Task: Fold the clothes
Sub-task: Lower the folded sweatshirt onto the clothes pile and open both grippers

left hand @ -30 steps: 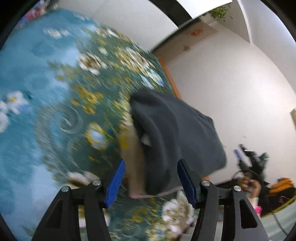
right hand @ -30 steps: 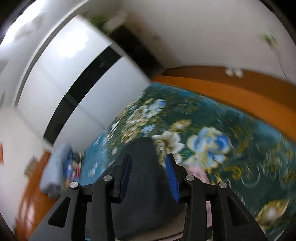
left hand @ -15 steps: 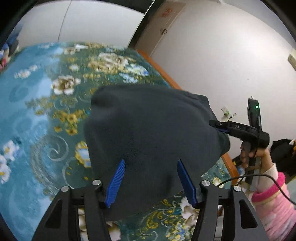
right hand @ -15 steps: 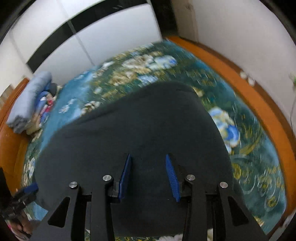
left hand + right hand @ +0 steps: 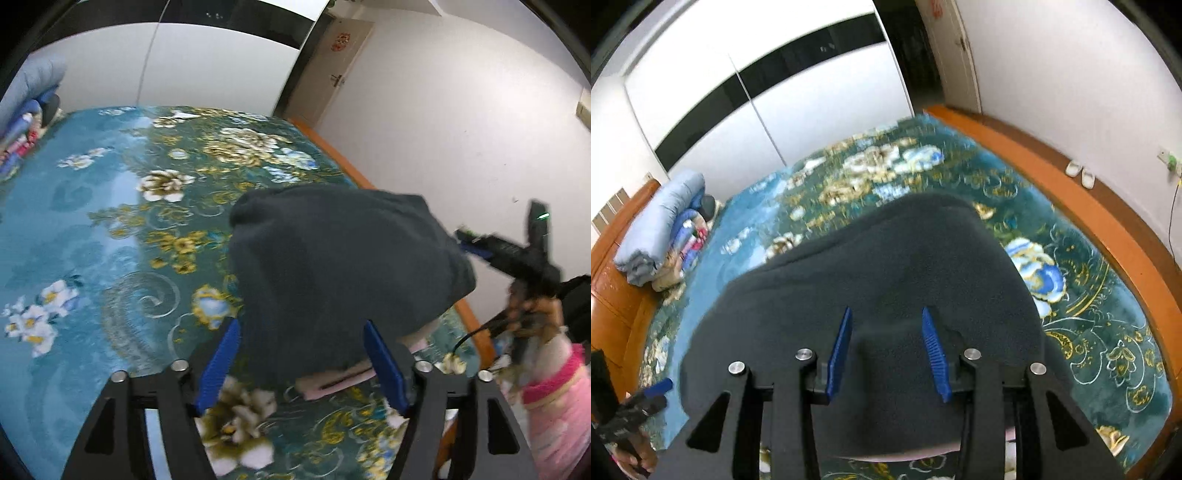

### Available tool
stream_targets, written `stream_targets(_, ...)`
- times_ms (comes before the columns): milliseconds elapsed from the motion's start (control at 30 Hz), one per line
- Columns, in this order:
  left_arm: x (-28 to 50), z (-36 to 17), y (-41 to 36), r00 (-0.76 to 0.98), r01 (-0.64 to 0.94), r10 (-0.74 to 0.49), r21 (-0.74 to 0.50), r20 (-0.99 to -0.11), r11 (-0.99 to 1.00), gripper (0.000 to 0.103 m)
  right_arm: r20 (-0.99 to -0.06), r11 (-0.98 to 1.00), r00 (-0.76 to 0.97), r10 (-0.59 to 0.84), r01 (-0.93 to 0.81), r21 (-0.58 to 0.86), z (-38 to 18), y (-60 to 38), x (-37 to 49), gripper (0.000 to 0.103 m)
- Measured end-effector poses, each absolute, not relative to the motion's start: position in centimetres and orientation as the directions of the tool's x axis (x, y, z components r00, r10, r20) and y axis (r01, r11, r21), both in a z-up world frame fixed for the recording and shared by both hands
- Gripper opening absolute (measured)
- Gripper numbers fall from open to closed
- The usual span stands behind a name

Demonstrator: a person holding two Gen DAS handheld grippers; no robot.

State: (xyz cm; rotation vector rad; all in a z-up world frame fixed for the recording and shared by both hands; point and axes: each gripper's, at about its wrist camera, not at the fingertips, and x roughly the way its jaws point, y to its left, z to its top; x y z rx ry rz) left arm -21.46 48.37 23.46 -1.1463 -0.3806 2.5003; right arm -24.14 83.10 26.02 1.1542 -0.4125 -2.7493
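A dark grey fleece garment (image 5: 332, 266) with a pink inner edge (image 5: 332, 384) lies bunched on the teal floral bedspread (image 5: 92, 240). My left gripper (image 5: 301, 328) straddles its near end. Its jaws are opening, with the cloth between them but no longer pinched. In the right wrist view the garment (image 5: 886, 258) fills the middle, and my right gripper (image 5: 886, 312) is shut on a raised fold of it. The left wrist view also shows the right gripper (image 5: 466, 239) at the garment's far right corner, which it holds up past the bed's edge. The left gripper (image 5: 659, 387) shows at the lower left of the right wrist view.
The orange wooden bed frame (image 5: 1071, 173) runs along the right side. Rolled bedding (image 5: 661, 229) is piled at the head of the bed. A white wardrobe (image 5: 794, 92) and a door (image 5: 332, 66) stand behind it. White slippers (image 5: 1080, 173) sit by the wall. A pink sleeve (image 5: 554, 387) is at the right.
The left jaws have spread wider and let the cloth go slack. The garment has opened out from a hanging bunch and settled toward the bed. Both views have rolled toward level.
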Motion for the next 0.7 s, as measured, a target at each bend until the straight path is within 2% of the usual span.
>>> stream_targets(67,-20.4,22.6,48.2,-0.611,-0.202,0.423,-0.386,-0.669,-0.900,0.081,-0.651,-0.950,-0.715,-0.253,0.056,0.307,26.8,82.0,-22.3,0.051)
stream_targets(100,-20.0,22.0,48.2,-0.607,-0.191,0.419,-0.388,-0.675,-0.902,0.081,-0.640,-0.949,-0.720,-0.267,0.081,0.304,27.1,81.1,-21.2,0.061)
stream_targets(133,-19.6,21.4,48.2,-0.603,-0.180,0.415,-0.390,-0.681,-0.903,0.081,-0.630,-0.948,-0.724,-0.281,0.108,0.299,27.2,80.2,-20.0,0.066)
stream_targets(267,-18.3,19.4,48.6,-0.605,-0.143,0.382,-0.377,-0.698,-0.915,0.081,-0.669,-0.955,-0.684,-0.290,0.166,0.244,24.9,75.6,-17.1,0.067)
stream_targets(367,-17.6,17.9,49.0,-0.601,-0.121,0.347,-0.347,-0.720,-0.930,0.082,-0.689,-0.945,-0.647,-0.326,0.199,0.260,22.9,73.0,-15.7,0.067)
stream_targets(500,-17.1,15.8,49.0,-0.589,-0.083,0.297,-0.309,-0.751,-0.947,0.083,-0.707,-0.963,-0.658,-0.261,0.125,0.238,20.5,71.7,-14.9,0.070)
stream_targets(533,-17.0,15.3,48.7,-0.588,-0.070,0.294,-0.315,-0.753,-0.946,0.085,-0.714,-0.963,-0.654,-0.250,0.092,0.254,19.7,71.8,-15.2,0.071)
stream_targets(567,-16.9,14.8,48.4,-0.587,-0.056,0.291,-0.321,-0.755,-0.945,0.094,-0.721,-0.961,-0.649,-0.241,0.056,0.271,18.9,71.8,-15.4,0.072)
stream_targets(633,-16.8,13.9,47.8,-0.585,-0.028,0.285,-0.332,-0.759,-0.943,0.103,-0.749,-0.961,-0.628,-0.214,0.000,0.275,17.2,71.6,-15.5,0.088)
stream_targets(700,-16.6,13.4,47.7,-0.594,-0.014,0.246,-0.296,-0.766,-0.955,0.103,-0.764,-0.966,-0.615,-0.194,-0.017,0.259,16.1,71.3,-15.2,0.091)
